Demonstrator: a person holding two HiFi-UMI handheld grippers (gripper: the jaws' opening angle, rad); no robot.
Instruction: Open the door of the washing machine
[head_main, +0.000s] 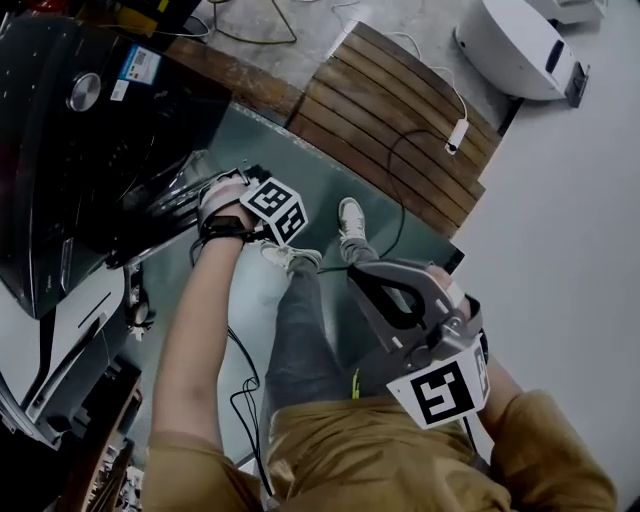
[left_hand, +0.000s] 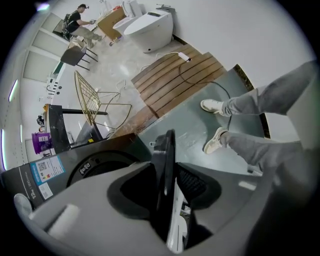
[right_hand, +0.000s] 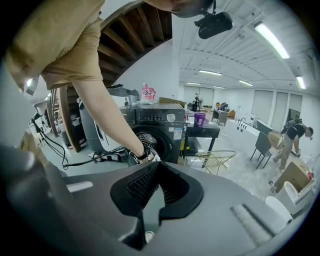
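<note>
The dark washing machine (head_main: 70, 150) fills the left of the head view. Its round door (head_main: 175, 190) is swung out from the front. My left gripper (head_main: 215, 190) reaches down to the door's free edge. In the left gripper view the thin dark door rim (left_hand: 165, 160) stands upright between the jaws of my left gripper (left_hand: 168, 205); the jaws straddle it loosely, with shadowed room on its left side. My right gripper (head_main: 362, 272) hangs in front of the person's body, away from the machine, its fingers together and empty. From the right gripper (right_hand: 145, 210) view, the machine (right_hand: 155, 122) is seen beyond the person's outstretched arm.
A slatted wooden platform (head_main: 400, 130) lies on the floor behind the machine, with a black cable and a white plug (head_main: 455, 135) across it. The person's shoes (head_main: 350, 220) stand on the green floor. A wire chair (left_hand: 95, 105) and a table (right_hand: 202, 130) stand nearby.
</note>
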